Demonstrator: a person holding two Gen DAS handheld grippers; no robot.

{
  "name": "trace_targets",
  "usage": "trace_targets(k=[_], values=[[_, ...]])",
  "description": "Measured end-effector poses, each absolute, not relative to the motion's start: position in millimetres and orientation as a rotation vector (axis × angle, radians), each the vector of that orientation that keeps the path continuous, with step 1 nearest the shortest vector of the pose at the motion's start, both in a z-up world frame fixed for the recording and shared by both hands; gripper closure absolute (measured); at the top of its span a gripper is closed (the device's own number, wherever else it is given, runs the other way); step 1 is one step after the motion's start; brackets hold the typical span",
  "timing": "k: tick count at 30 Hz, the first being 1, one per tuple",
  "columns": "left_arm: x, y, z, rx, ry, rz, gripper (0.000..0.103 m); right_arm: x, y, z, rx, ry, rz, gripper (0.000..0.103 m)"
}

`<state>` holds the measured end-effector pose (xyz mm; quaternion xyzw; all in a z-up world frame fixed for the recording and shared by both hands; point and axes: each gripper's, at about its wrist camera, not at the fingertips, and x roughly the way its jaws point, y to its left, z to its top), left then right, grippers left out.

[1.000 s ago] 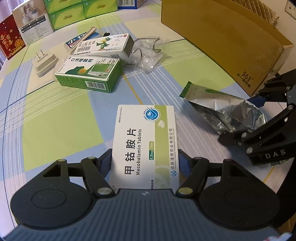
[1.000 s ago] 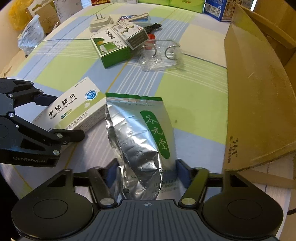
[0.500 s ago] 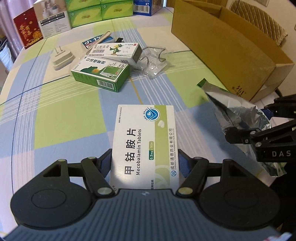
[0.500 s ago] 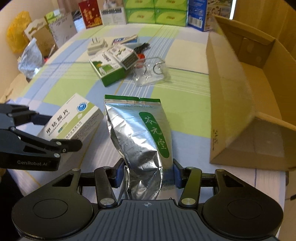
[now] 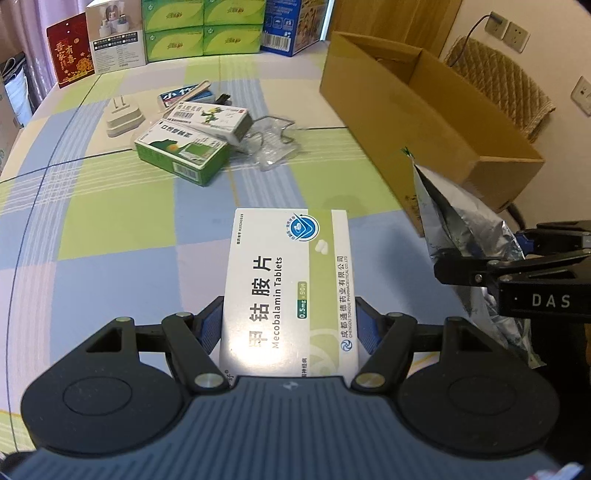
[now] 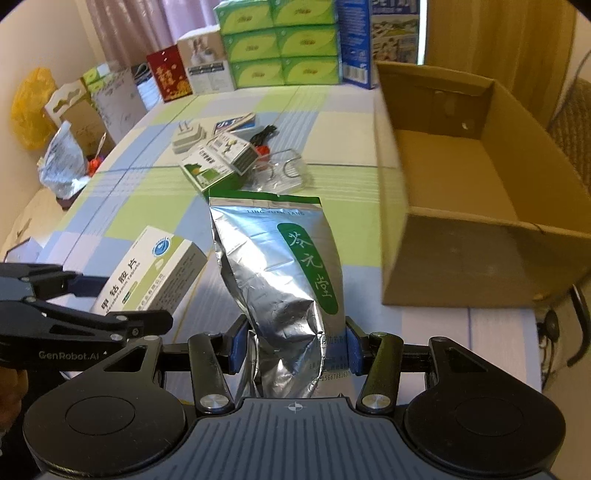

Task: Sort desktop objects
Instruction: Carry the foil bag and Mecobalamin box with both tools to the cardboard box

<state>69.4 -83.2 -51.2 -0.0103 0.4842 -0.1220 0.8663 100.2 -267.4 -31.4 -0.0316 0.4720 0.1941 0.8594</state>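
My left gripper [image 5: 288, 328] is shut on a white and green Mecobalamin tablet box [image 5: 290, 288], held above the checked tablecloth. The same box [image 6: 155, 273] shows at the lower left of the right wrist view. My right gripper [image 6: 293, 349] is shut on a silver foil pouch [image 6: 284, 269] with a green label, lifted off the table; the pouch [image 5: 458, 221] also hangs at the right of the left wrist view. An open cardboard box [image 6: 476, 206] stands to the right, and its interior looks bare.
Mid-table lie a green medicine box [image 5: 181, 155], a white medicine box [image 5: 210, 118], a white plug adapter [image 5: 122, 118], a blue pack [image 5: 184, 94] and clear plastic packaging [image 5: 273, 147]. Green tissue boxes [image 5: 203, 29] and cartons line the far edge. A woven chair [image 5: 498, 85] stands behind the cardboard box.
Both grippers have risen with their loads; the pouch has left the table, and the view now looks into the cardboard box.
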Motion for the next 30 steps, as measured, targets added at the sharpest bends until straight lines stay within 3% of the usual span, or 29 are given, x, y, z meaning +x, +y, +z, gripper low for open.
trace_targets(k=[30], values=[[64,-144,-7,-0.004,0.937,-0.374,0.036,78,-330,19,-0.019,0.888,0.333,0.055]])
